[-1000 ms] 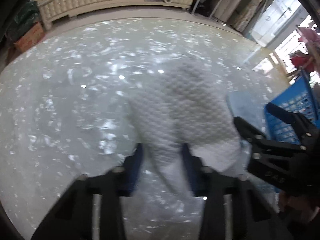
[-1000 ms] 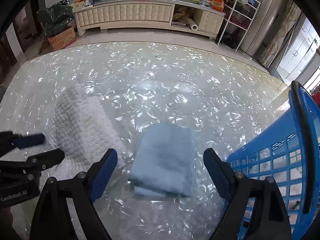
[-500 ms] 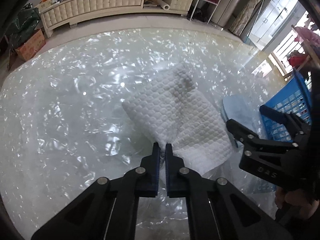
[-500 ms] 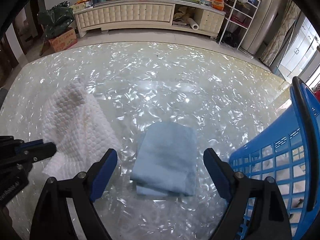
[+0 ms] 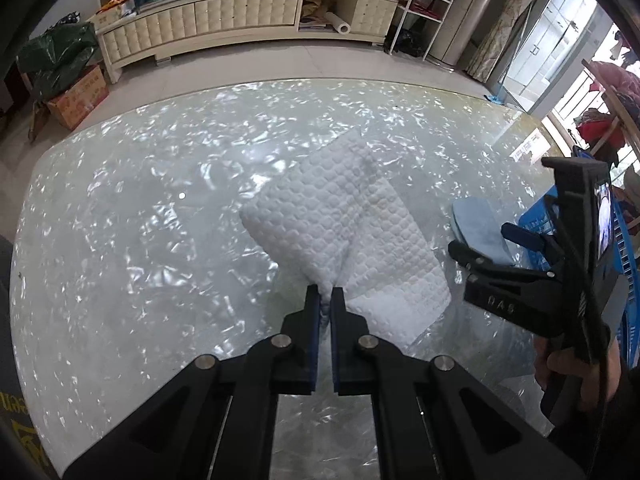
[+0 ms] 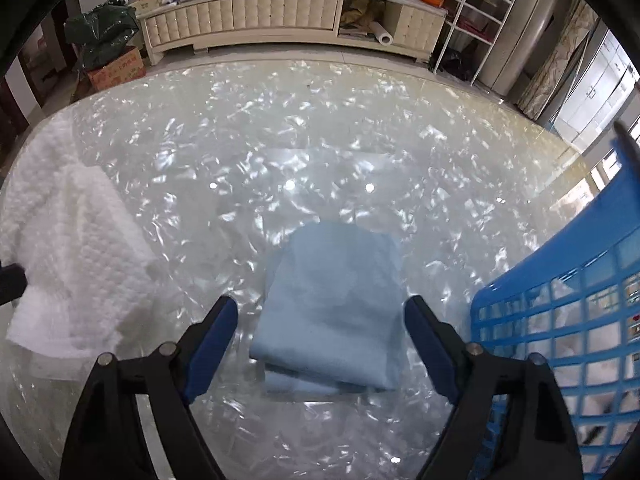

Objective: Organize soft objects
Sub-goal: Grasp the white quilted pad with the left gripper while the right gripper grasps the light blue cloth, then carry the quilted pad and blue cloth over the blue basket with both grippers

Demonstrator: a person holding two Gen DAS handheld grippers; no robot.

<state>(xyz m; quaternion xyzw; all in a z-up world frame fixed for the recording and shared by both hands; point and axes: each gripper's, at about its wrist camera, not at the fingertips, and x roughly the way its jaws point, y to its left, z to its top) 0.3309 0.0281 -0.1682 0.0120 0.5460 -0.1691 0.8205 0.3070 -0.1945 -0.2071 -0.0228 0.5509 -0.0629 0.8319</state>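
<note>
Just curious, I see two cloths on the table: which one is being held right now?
The white quilted cloth: the left tool pinches its near edge. The folded blue cloth lies free between the right tool's open fingers.

The quilted towel (image 5: pixel 340 232) is white with a raised honeycomb pattern. The folded cloth (image 6: pixel 332 312) is plain pale blue. The lattice-walled laundry basket (image 6: pixel 560 300) is bright blue. The tabletop (image 6: pixel 280 152) has a pearly white, mottled, glossy pattern.

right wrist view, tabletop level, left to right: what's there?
White quilted textured cloth → folded light-blue cloth, lying between the open fingers of the right gripper → blue plastic lattice laundry basket at the right edge.
</note>
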